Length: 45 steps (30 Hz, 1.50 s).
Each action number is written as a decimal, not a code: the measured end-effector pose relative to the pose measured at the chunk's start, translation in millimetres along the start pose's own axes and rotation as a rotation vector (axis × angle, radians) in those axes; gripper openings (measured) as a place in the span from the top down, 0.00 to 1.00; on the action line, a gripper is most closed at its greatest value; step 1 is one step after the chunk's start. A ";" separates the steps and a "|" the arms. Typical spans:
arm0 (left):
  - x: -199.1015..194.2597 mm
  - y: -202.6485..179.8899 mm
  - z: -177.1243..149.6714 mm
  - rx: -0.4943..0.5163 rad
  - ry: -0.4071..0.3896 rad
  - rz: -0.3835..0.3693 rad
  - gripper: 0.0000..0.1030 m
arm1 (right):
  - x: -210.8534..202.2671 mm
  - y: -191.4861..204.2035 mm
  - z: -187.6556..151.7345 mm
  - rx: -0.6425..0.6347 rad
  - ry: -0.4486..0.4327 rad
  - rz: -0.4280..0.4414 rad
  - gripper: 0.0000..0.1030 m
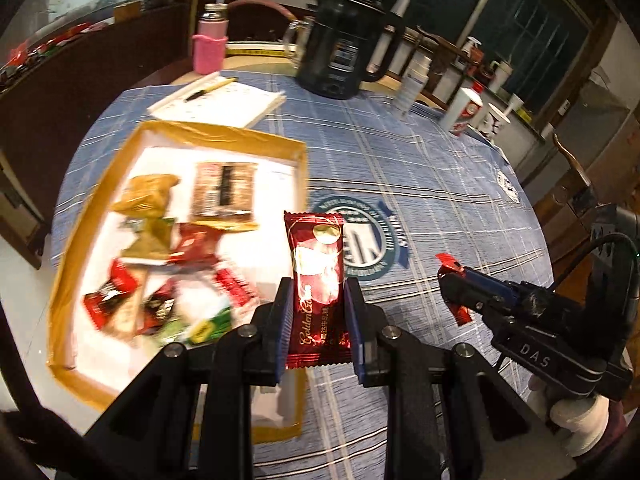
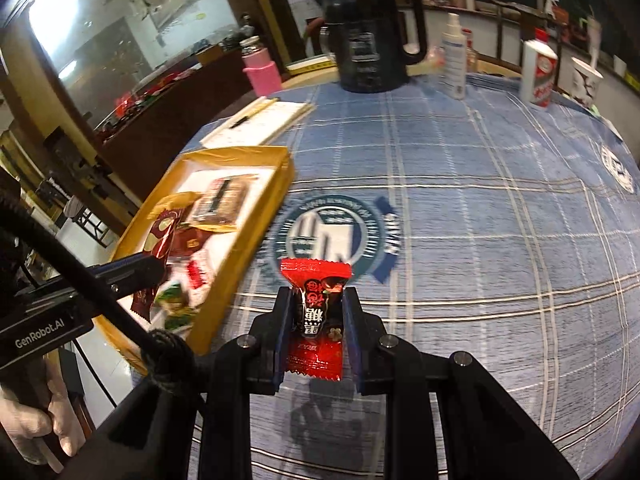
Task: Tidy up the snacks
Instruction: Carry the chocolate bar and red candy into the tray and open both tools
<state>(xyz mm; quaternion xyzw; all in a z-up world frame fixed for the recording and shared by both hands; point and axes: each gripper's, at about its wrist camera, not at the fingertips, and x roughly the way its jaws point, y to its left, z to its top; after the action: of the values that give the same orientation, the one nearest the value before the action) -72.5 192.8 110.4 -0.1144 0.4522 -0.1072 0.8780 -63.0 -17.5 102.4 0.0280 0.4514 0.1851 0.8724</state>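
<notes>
My left gripper [image 1: 318, 292] is shut on a dark red Golden Cookies bar packet [image 1: 316, 264], held upright above the right edge of the gold-rimmed box [image 1: 224, 134]. The box holds several snack packets [image 1: 188, 248]. My right gripper [image 2: 316, 304] is shut on a bright red candy packet [image 2: 316, 344] above the blue plaid tablecloth [image 2: 480, 240], right of the box [image 2: 240, 160]. The right gripper also shows in the left wrist view [image 1: 452, 284], and the left gripper in the right wrist view [image 2: 154, 270], over the box.
At the table's far side stand a black kettle [image 1: 344, 52], a pink-sleeved bottle [image 1: 210, 38], a notepad with pen [image 1: 220, 100], a spray bottle [image 1: 414, 76], a white liquor bottle [image 1: 466, 108] and a paper cup [image 1: 494, 120]. Wooden chairs surround the table.
</notes>
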 end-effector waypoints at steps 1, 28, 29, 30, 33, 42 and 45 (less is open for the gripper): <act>-4.6 8.2 -1.3 -0.012 -0.004 0.003 0.74 | 0.8 6.1 0.7 -0.007 -0.001 0.004 0.77; -22.5 140.8 -38.1 -0.124 0.063 0.084 0.74 | 56.7 148.6 -6.4 -0.133 0.090 0.121 0.77; -21.4 142.9 -39.3 -0.125 0.068 0.084 0.74 | 59.8 153.1 -7.5 -0.135 0.099 0.127 0.77; -20.3 144.6 -40.1 -0.126 0.072 0.083 0.74 | 62.7 157.3 -8.9 -0.139 0.107 0.134 0.77; -16.1 151.1 -41.3 -0.126 0.085 0.081 0.74 | 71.9 168.5 -13.6 -0.144 0.136 0.151 0.77; -2.0 155.3 -40.7 -0.110 0.120 0.063 0.74 | 100.0 179.1 -21.7 -0.141 0.203 0.130 0.77; 1.9 155.2 -37.5 -0.100 0.124 0.064 0.74 | 104.1 174.5 -17.0 -0.137 0.195 0.099 0.77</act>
<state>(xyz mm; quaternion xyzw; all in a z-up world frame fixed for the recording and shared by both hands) -89.0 336.0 41.6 -0.1368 0.5140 -0.0630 0.8445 -74.0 179.0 49.1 -0.0275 0.5185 0.2602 0.8141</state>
